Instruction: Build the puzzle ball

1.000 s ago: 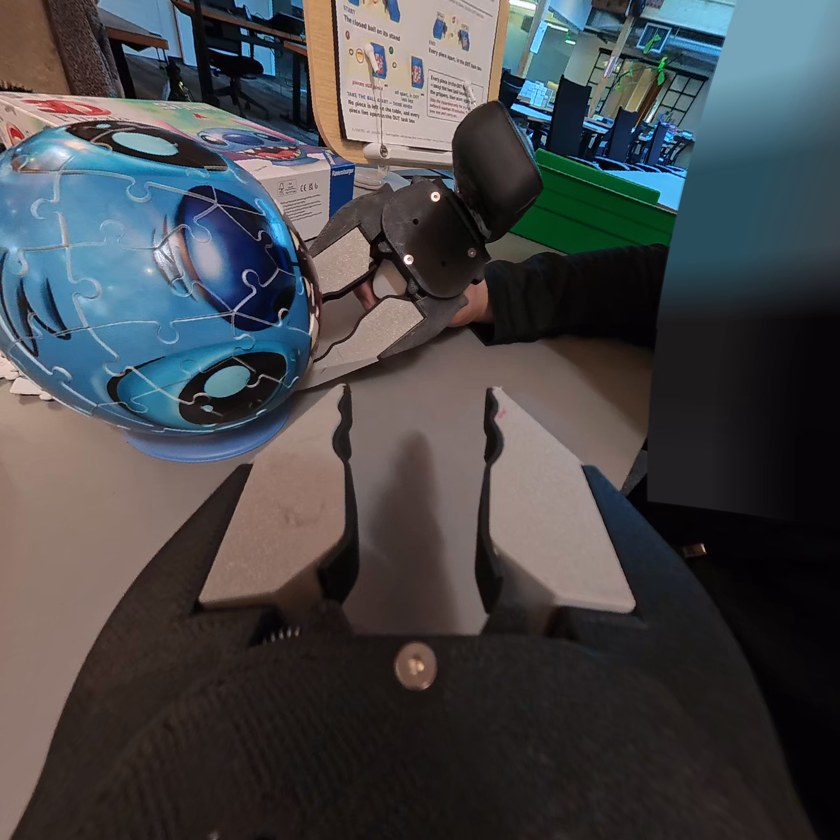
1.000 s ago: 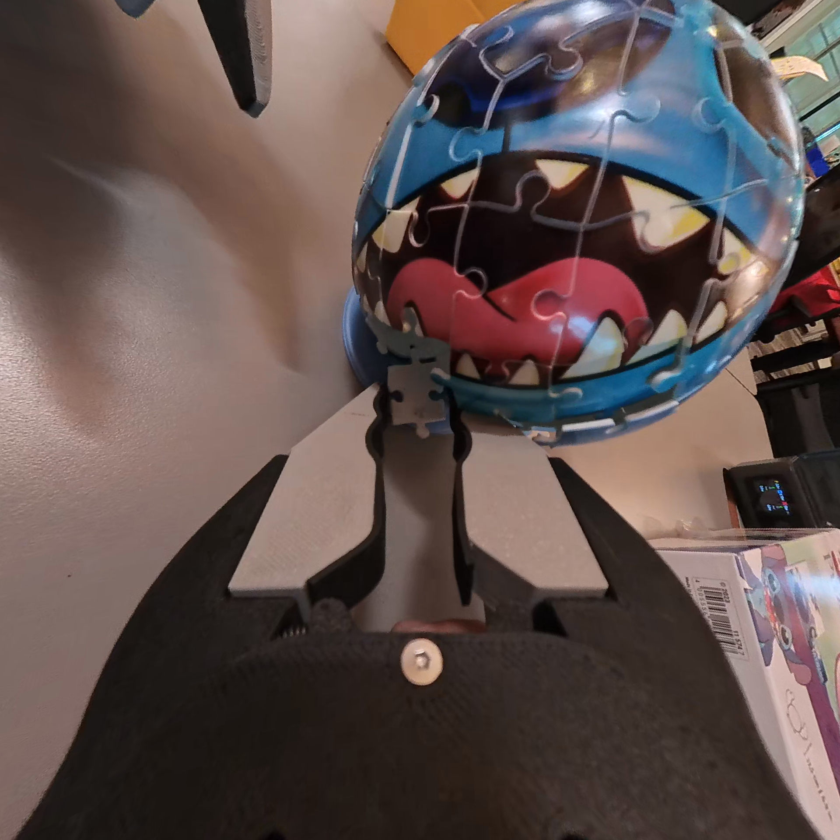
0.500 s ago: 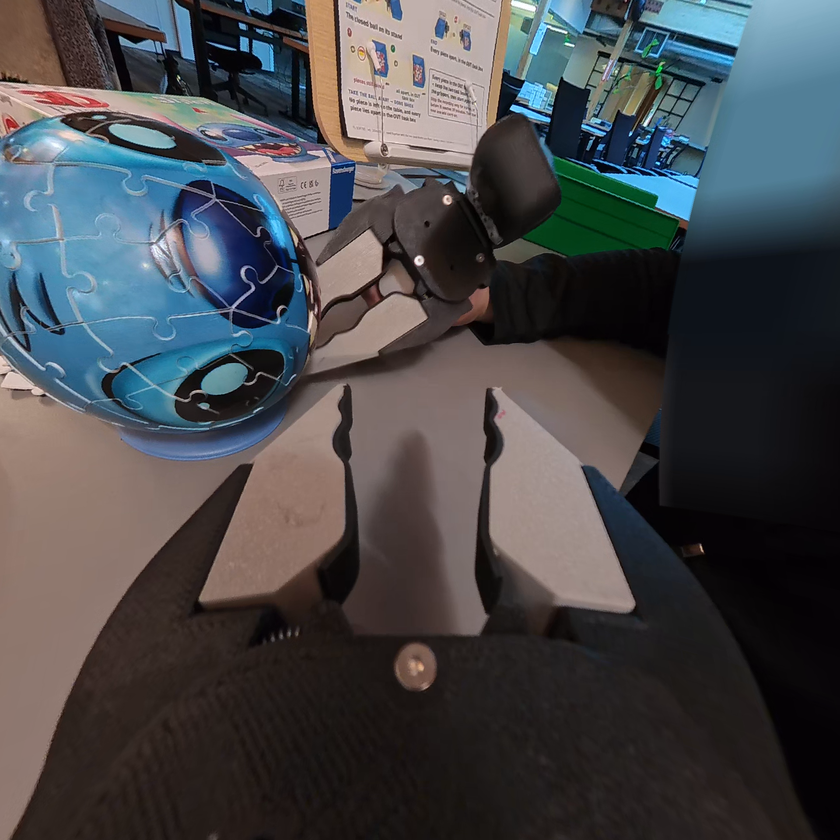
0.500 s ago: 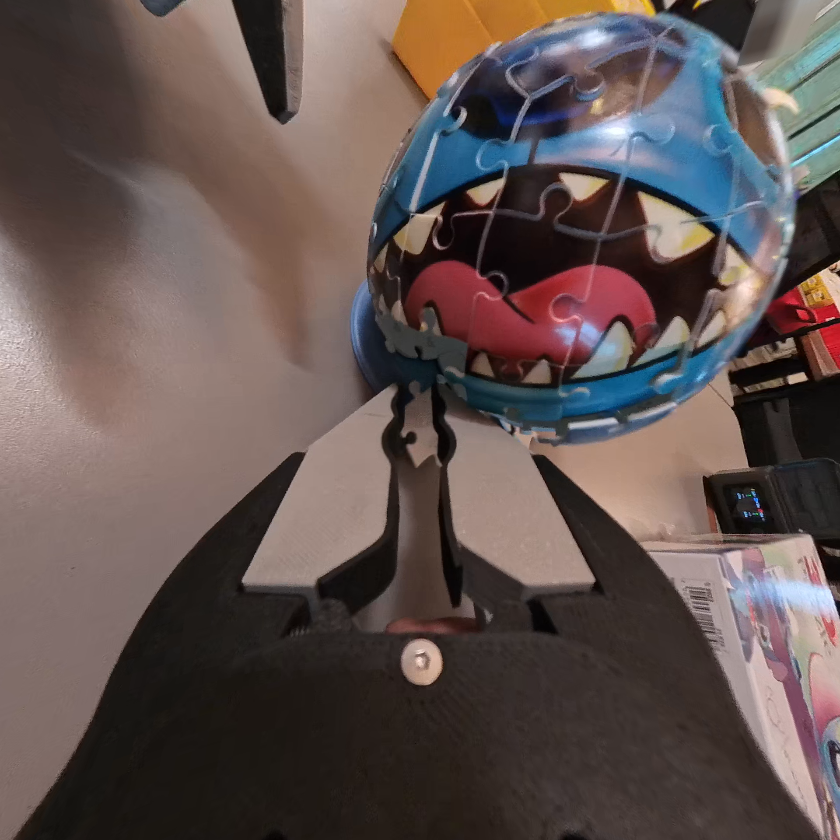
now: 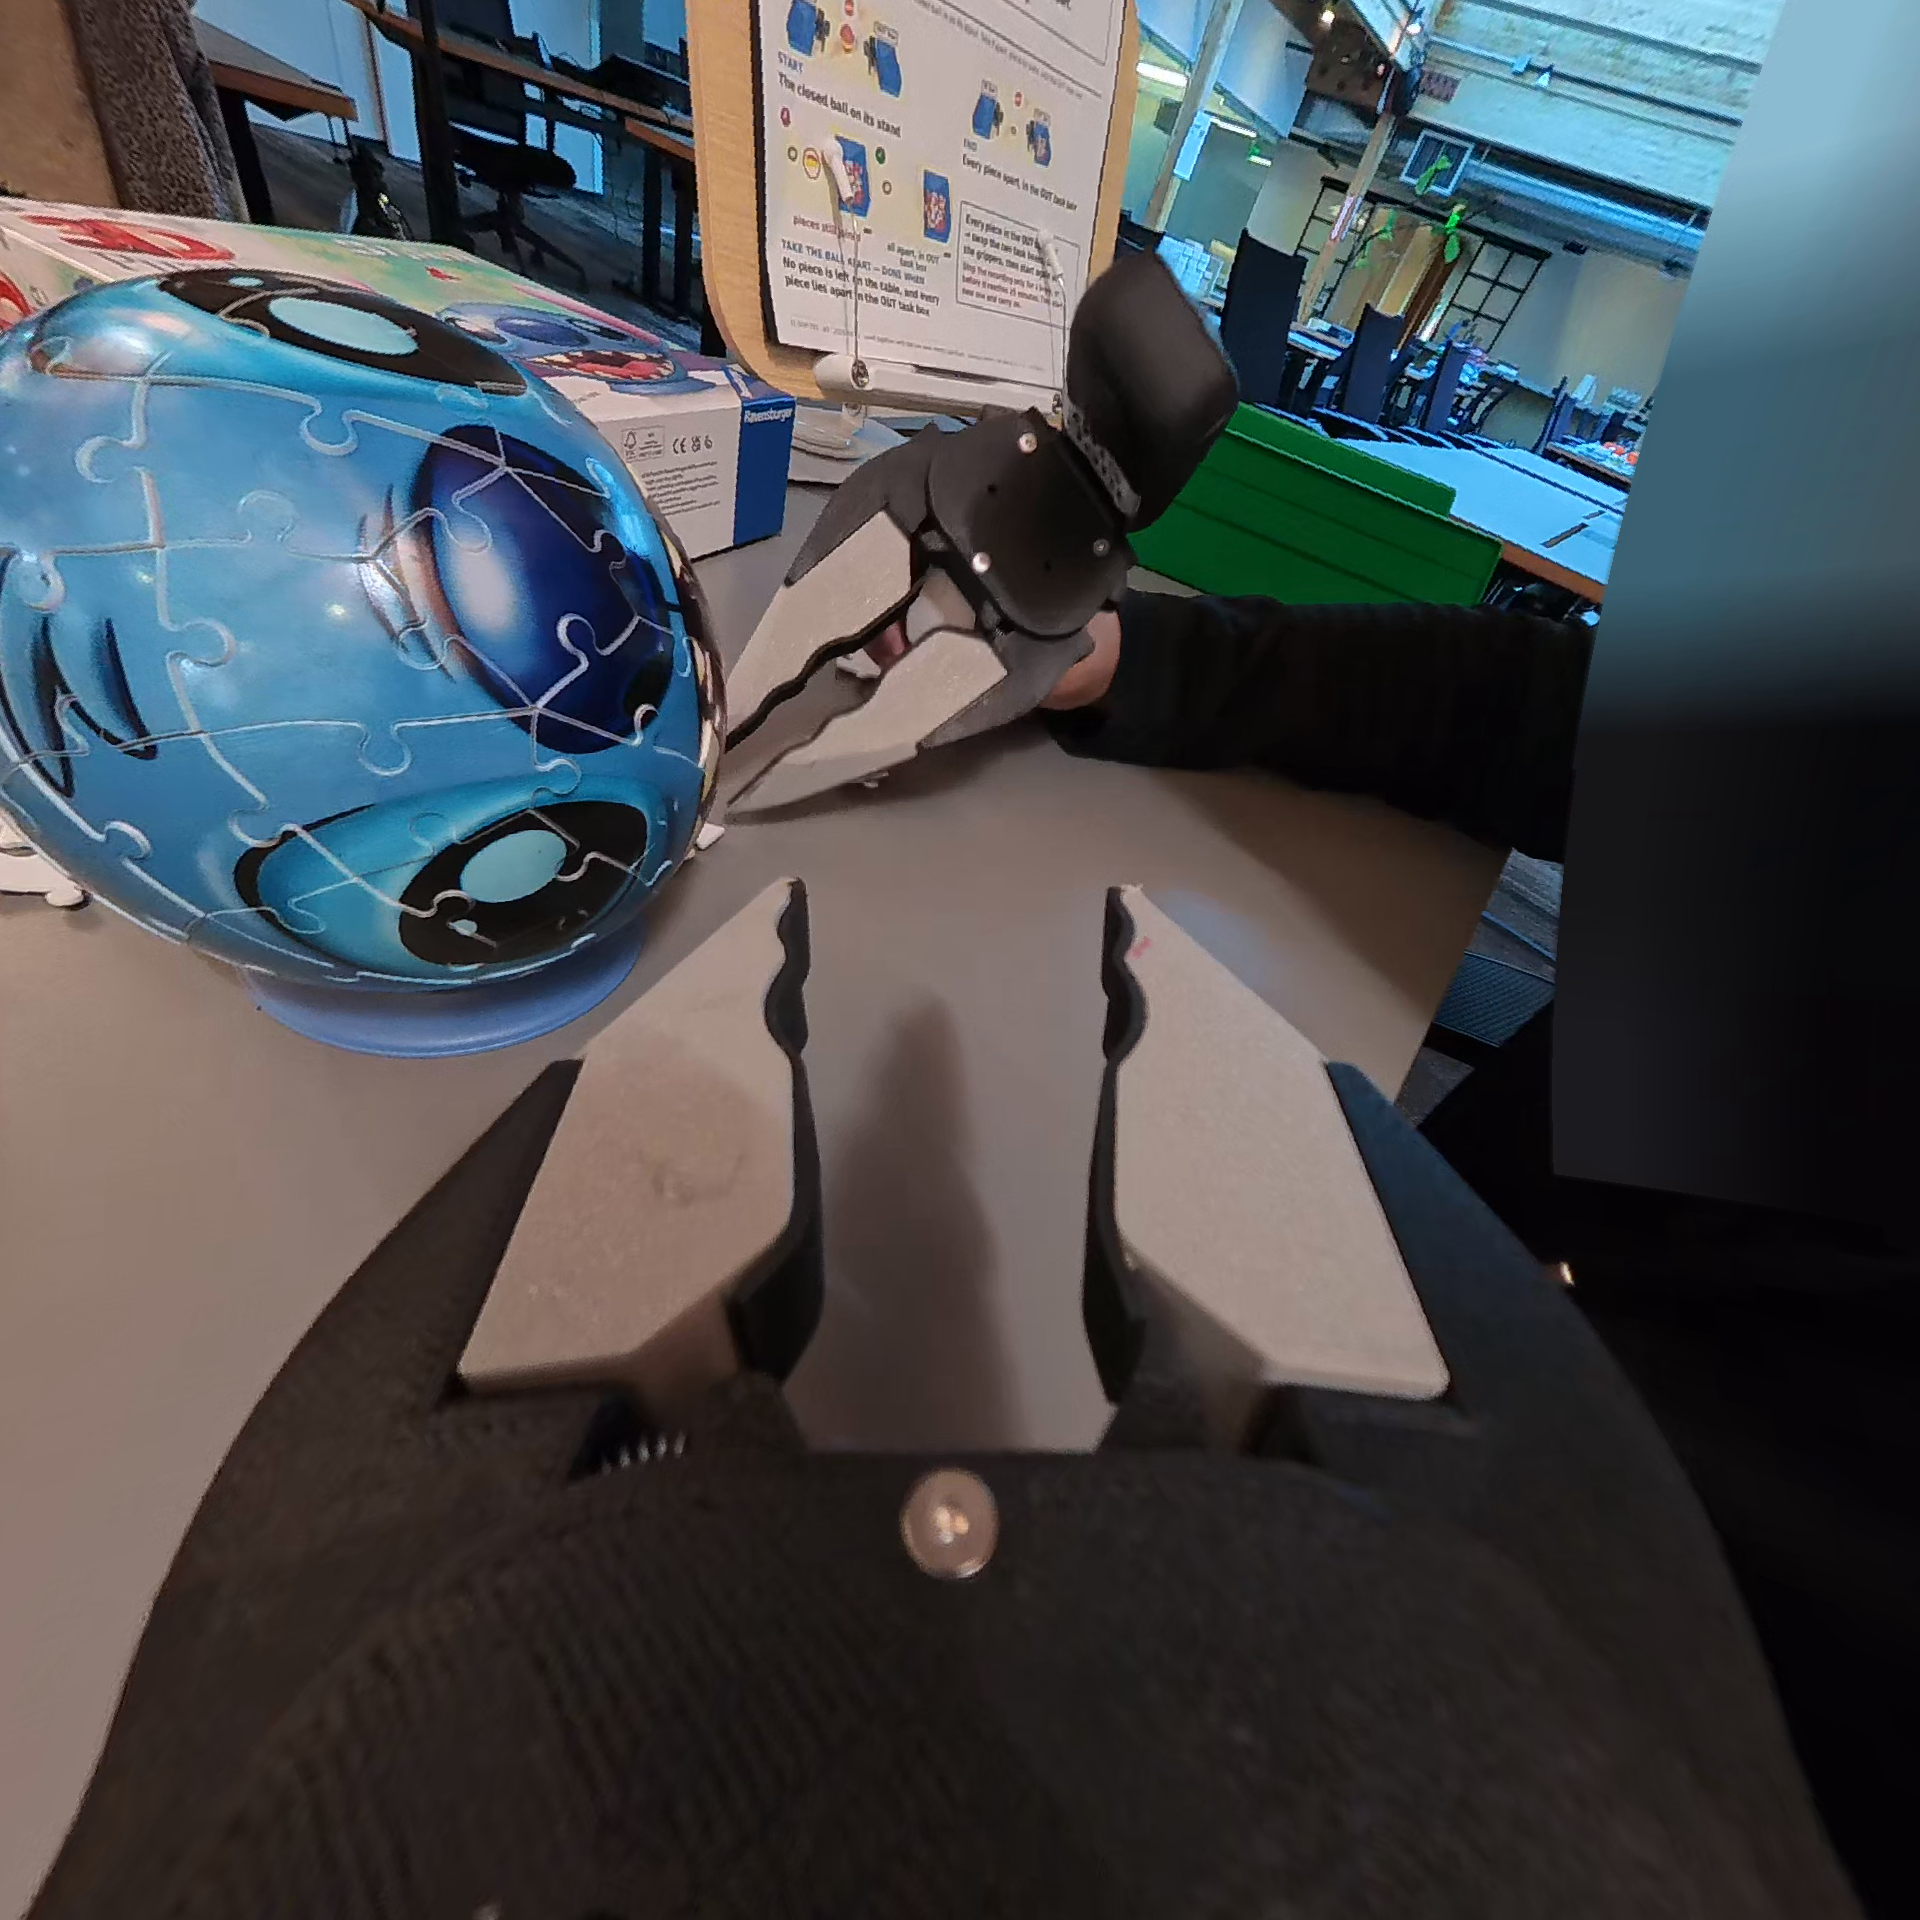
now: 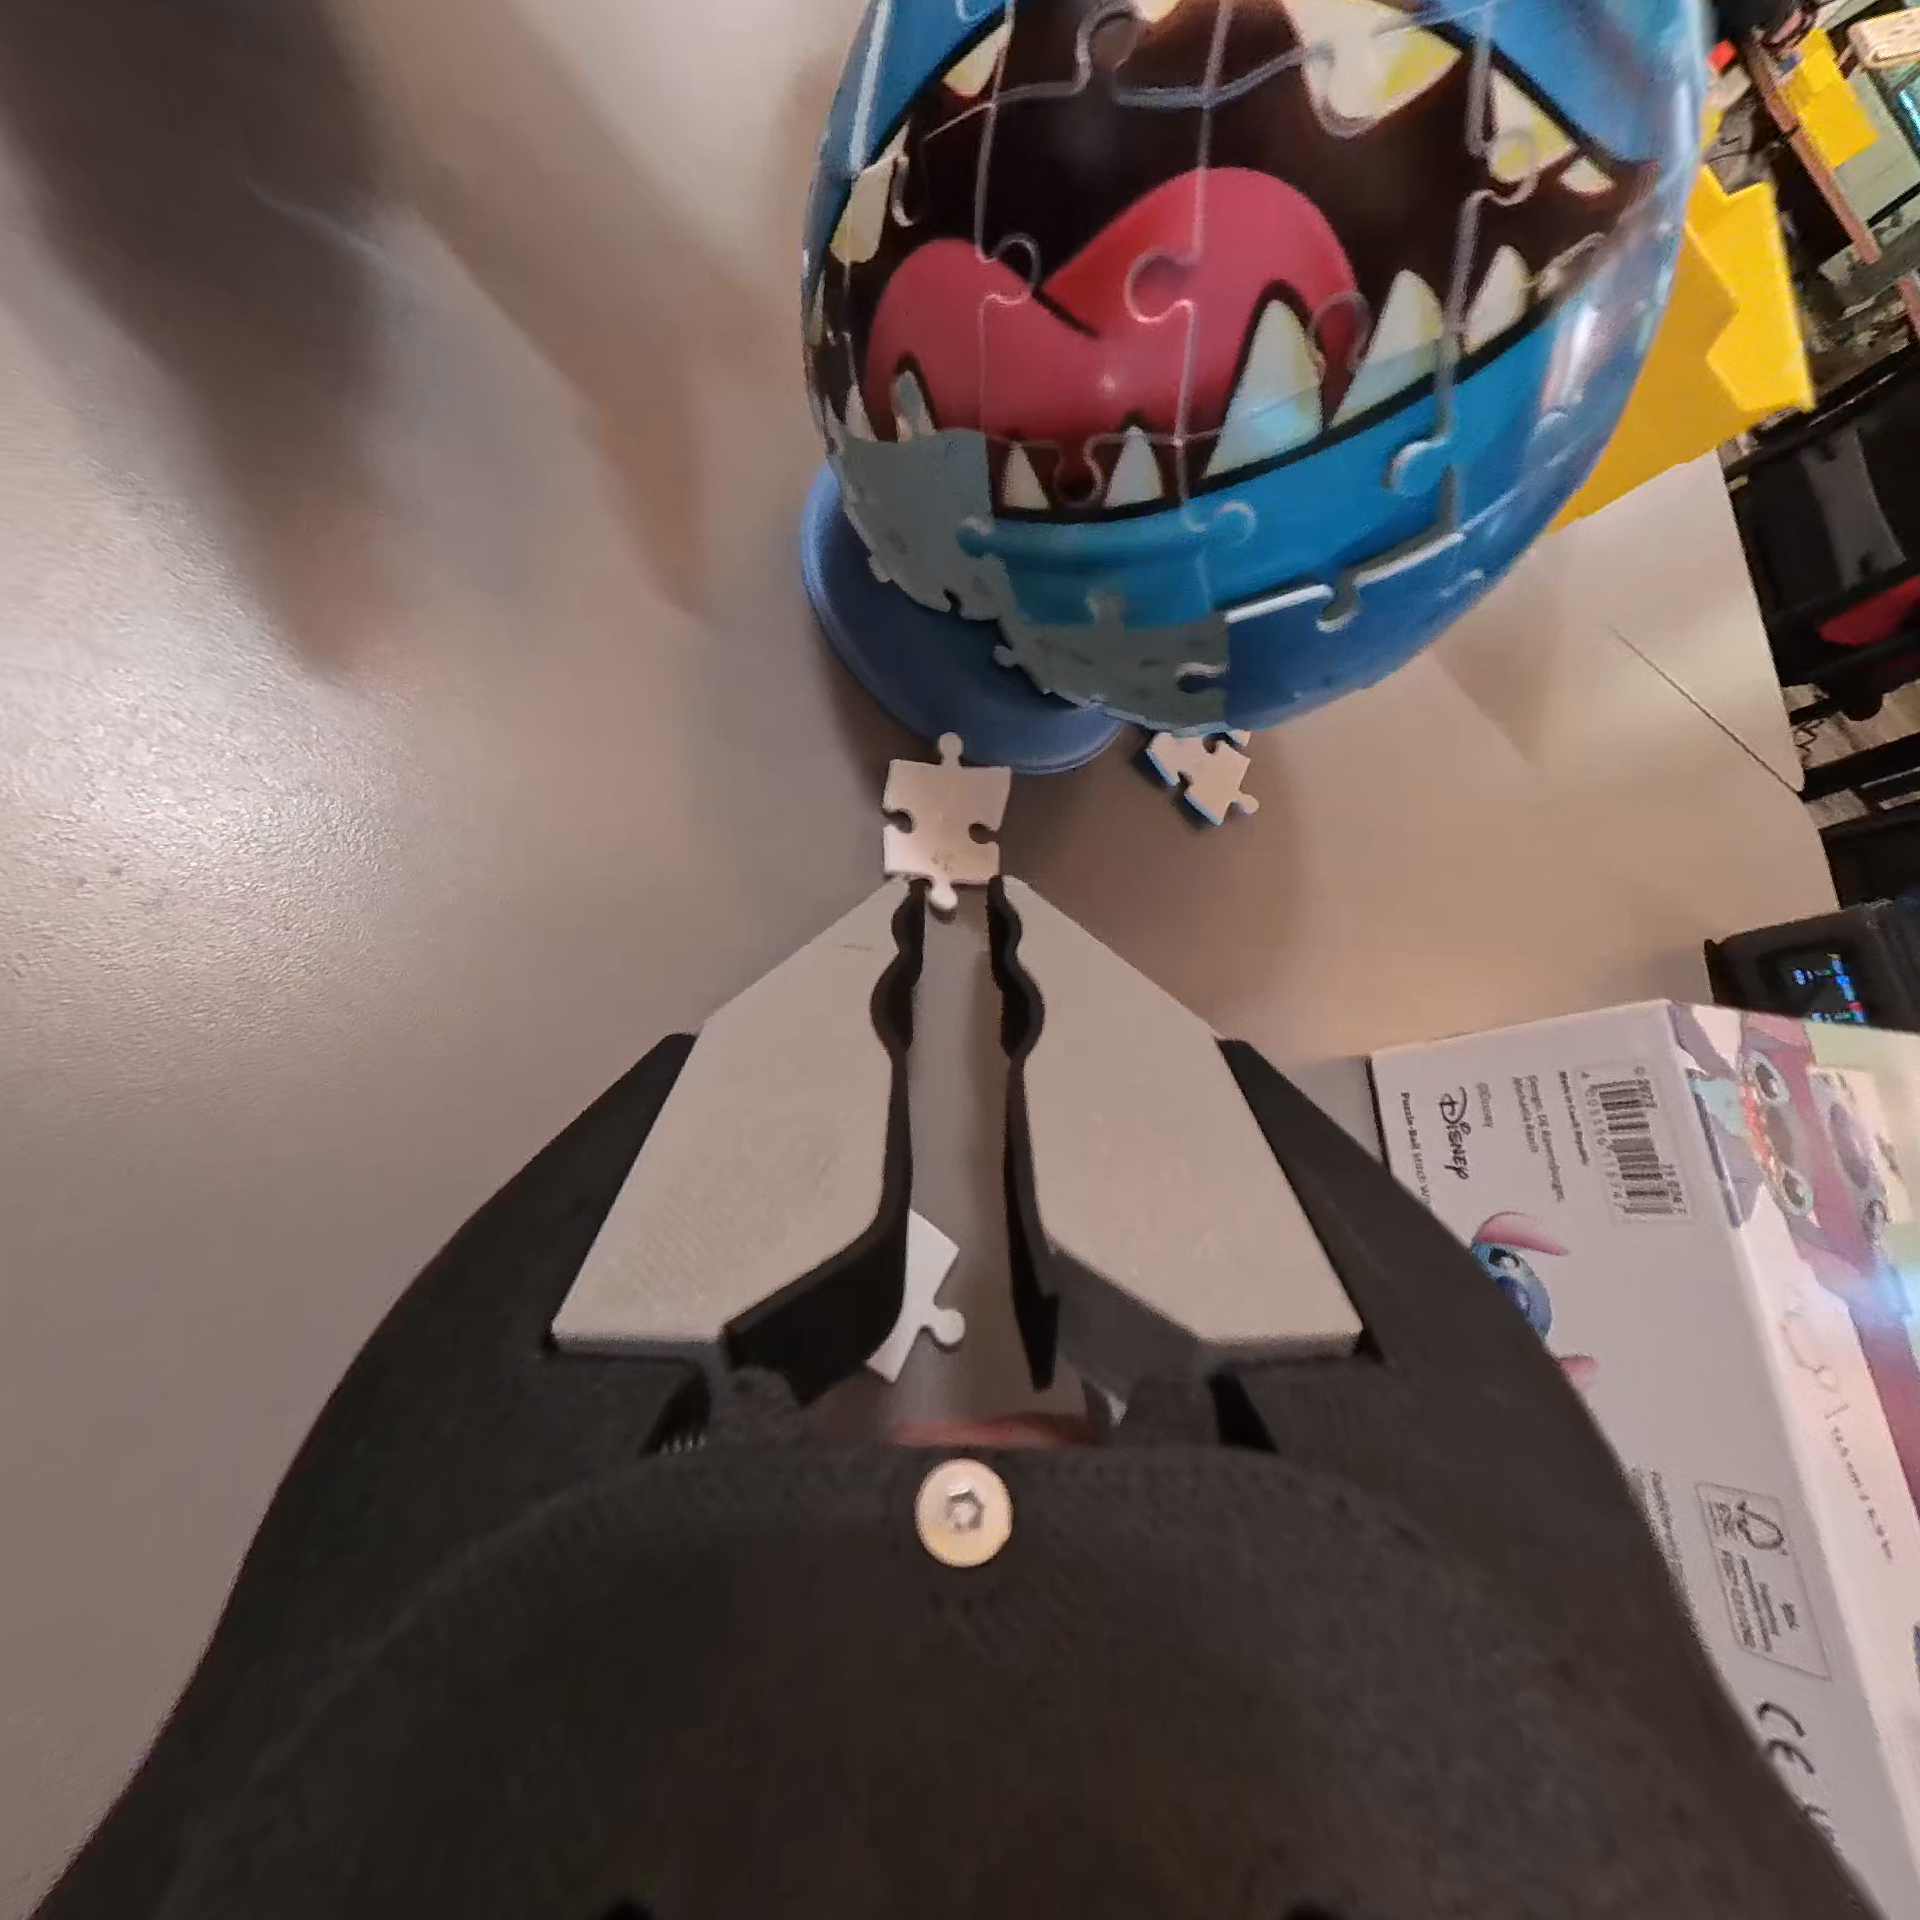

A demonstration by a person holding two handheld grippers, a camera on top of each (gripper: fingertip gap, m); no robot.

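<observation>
Your right gripper (image 6: 945, 899) stood narrowed, its jaws a small gap apart and gripping nothing. Half a second earlier those jaws pinched a grey-backed puzzle piece against the lower edge of the ball; at this moment that loose piece (image 6: 943, 821) lay face-down on the grey table (image 6: 364, 727), just beyond the fingertips and just short of the blue stand (image 6: 935, 691). Judged from this, the insertion failed and the piece dropped or was released. A second white piece (image 6: 920, 1304) sat low between the fingers (image 6: 748, 1164), near the hinge; whether it was caught there or lay on the table beneath could not be told.

The puzzle ball (image 6: 1195, 343) rested on its stand, tilted, with an unfilled patch at its lower rim showing the grey backs of the far pieces. Another loose piece (image 6: 1200, 774) lay beside the stand.

Your left gripper (image 5: 951, 935) hovered wide apart and empty, near the ball (image 5: 332, 623). The puzzle box (image 6: 1662, 1351) stood to the right.

The piece must be regrasped before fitting.
</observation>
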